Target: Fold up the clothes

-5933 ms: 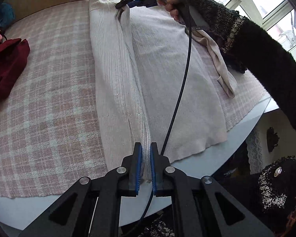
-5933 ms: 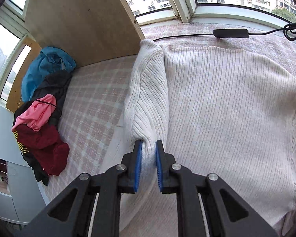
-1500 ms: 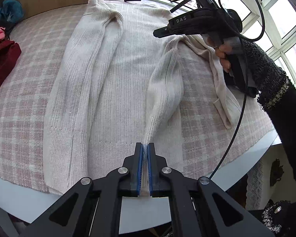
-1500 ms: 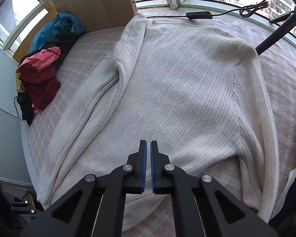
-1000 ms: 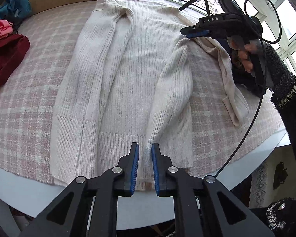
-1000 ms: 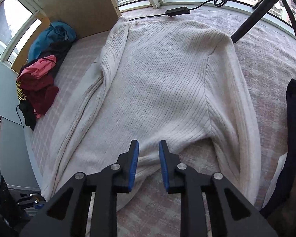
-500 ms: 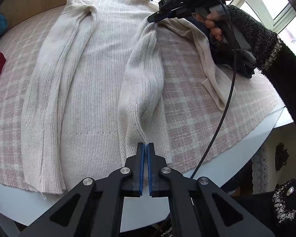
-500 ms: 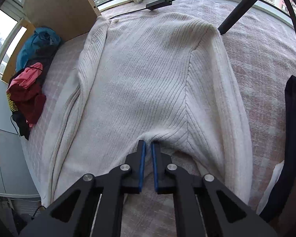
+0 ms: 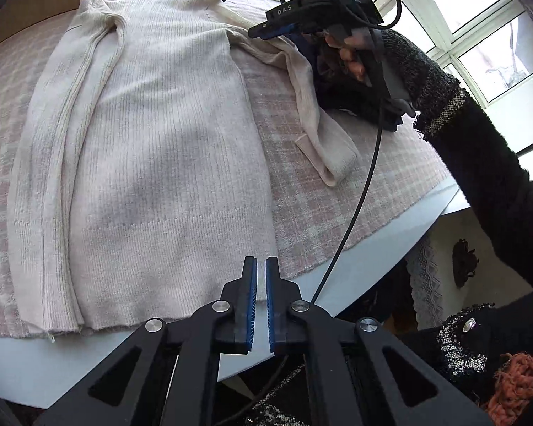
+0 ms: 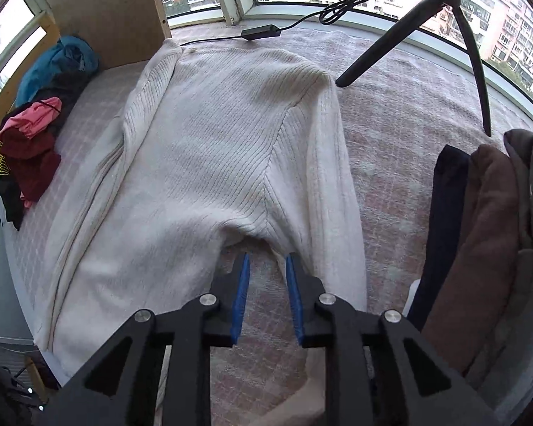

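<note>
A cream ribbed sweater (image 9: 152, 135) lies flat on a pink checked cloth (image 9: 302, 213), its left sleeve folded along the body. Its right sleeve (image 9: 312, 113) trails off to the right. My left gripper (image 9: 260, 277) hovers over the sweater's hem corner, jaws slightly apart and empty. My right gripper (image 10: 265, 269) is open and empty just short of the sweater's armpit (image 10: 245, 230); it also shows in the left wrist view (image 9: 263, 32) near the shoulder.
A pile of blue, pink and dark red clothes (image 10: 35, 131) lies at the far left. Dark folded garments (image 10: 486, 248) are stacked at the right. A black tripod (image 10: 426, 25) and a cable (image 10: 266, 32) stand near the window. The table's front edge (image 9: 373, 259) is close.
Both grippers have let go of the sweater's side and opened. The raised fold they held has dropped, so the body lies flat again. The left gripper has drawn back toward the hem.
</note>
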`<action>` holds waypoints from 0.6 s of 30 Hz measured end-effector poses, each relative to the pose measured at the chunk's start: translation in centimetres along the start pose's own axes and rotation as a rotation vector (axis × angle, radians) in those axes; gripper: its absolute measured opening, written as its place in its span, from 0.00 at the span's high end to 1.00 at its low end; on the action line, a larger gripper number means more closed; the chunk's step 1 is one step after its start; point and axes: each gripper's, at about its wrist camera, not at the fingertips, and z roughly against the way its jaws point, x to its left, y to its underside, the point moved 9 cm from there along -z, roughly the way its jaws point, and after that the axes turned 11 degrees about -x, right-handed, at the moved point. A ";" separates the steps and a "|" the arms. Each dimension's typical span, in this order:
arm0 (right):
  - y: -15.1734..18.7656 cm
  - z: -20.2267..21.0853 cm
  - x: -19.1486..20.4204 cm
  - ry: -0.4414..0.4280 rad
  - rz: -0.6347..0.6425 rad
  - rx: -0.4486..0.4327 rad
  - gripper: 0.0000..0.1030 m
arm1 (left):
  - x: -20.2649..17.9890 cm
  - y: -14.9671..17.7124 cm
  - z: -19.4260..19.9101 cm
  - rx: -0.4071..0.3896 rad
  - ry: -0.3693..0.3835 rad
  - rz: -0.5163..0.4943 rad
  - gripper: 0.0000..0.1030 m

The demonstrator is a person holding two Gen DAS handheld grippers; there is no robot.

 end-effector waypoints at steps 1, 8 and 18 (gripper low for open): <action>0.0 0.2 -0.7 0.009 -0.023 -0.002 0.79 | 0.3 -0.1 0.0 -0.002 -0.005 0.004 0.97; 0.5 4.4 0.5 -0.090 -0.083 -0.021 0.79 | -1.5 -1.8 -2.4 0.006 0.017 -0.055 0.90; 2.6 15.5 -2.0 -0.110 -0.189 -0.134 0.78 | -5.9 -7.7 -14.7 0.068 0.049 -0.127 0.73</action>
